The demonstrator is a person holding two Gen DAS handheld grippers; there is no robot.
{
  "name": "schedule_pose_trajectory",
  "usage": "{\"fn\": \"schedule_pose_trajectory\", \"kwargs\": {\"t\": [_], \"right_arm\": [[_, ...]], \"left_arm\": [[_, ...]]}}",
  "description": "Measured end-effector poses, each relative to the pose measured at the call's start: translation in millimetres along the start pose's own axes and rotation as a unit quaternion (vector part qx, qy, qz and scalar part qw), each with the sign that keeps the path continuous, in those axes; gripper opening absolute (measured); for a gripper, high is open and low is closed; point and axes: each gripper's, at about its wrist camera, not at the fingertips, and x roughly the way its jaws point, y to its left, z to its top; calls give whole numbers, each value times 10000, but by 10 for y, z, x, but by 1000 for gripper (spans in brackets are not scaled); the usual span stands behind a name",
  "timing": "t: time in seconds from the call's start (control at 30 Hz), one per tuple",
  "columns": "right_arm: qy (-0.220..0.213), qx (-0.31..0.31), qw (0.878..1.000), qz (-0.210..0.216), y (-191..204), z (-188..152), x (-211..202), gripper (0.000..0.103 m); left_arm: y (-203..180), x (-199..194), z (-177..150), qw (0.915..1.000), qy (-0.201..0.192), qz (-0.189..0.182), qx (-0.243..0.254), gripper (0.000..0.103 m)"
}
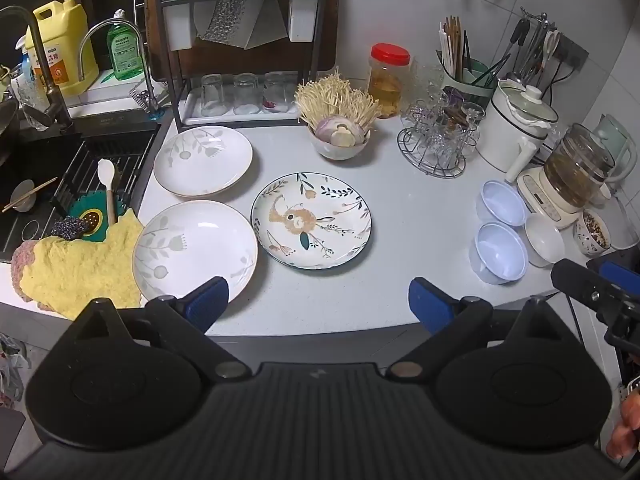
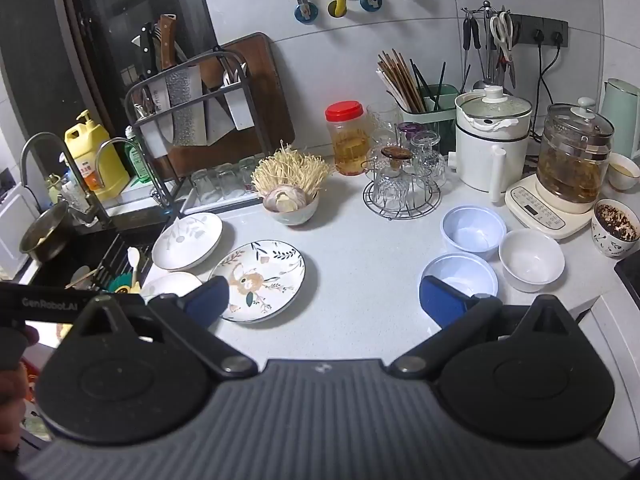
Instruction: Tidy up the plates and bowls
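On the white counter lie two white plates with grey leaf prints, one near (image 1: 195, 250) and one farther back (image 1: 203, 160), and a floral plate with a dark rim (image 1: 311, 220) (image 2: 259, 280). To the right sit two pale blue bowls (image 1: 500, 253) (image 1: 501, 202) (image 2: 473, 227) (image 2: 460, 276) and a small white bowl (image 1: 545, 240) (image 2: 531, 259). My left gripper (image 1: 318, 304) hovers open above the counter's front edge, its left pad over the near white plate's rim. My right gripper (image 2: 325, 300) is open too, with nothing between its fingers, its right pad in front of the nearer blue bowl.
A bowl of enoki mushrooms (image 1: 339, 146) stands behind the plates. A dish rack with glasses (image 1: 240, 96), a red-lidded jar (image 1: 389, 80), a wire glass stand (image 1: 438, 144), a white pot (image 1: 516, 128) and a kettle (image 1: 572, 176) line the back. The sink (image 1: 60, 184) and a yellow cloth (image 1: 80, 268) are left.
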Motion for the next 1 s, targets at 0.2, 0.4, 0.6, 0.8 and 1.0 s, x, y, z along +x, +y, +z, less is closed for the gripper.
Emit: {"fn": "schedule_pose_trajectory", "kwargs": {"t": [0.2, 0.4, 0.6, 0.8, 1.0], "right_arm": [[8, 12, 10000, -6, -11, 7, -30, 103], [-17, 37, 10000, -36, 35, -10, -61, 103], [15, 66, 10000, -15, 14, -14, -51, 103], [21, 65, 10000, -21, 14, 11, -49, 103], [16, 30, 10000, -21, 44, 18, -59, 103]], "left_arm": [[41, -38, 9, 10000, -58, -65, -11, 98], [90, -97, -45, 10000, -45, -12, -18, 98], [25, -63, 15, 10000, -22, 35, 64, 98], [27, -68, 21, 9999, -55, 9, 85, 98], [21, -78, 53, 9999, -40, -41, 134, 98]]}}
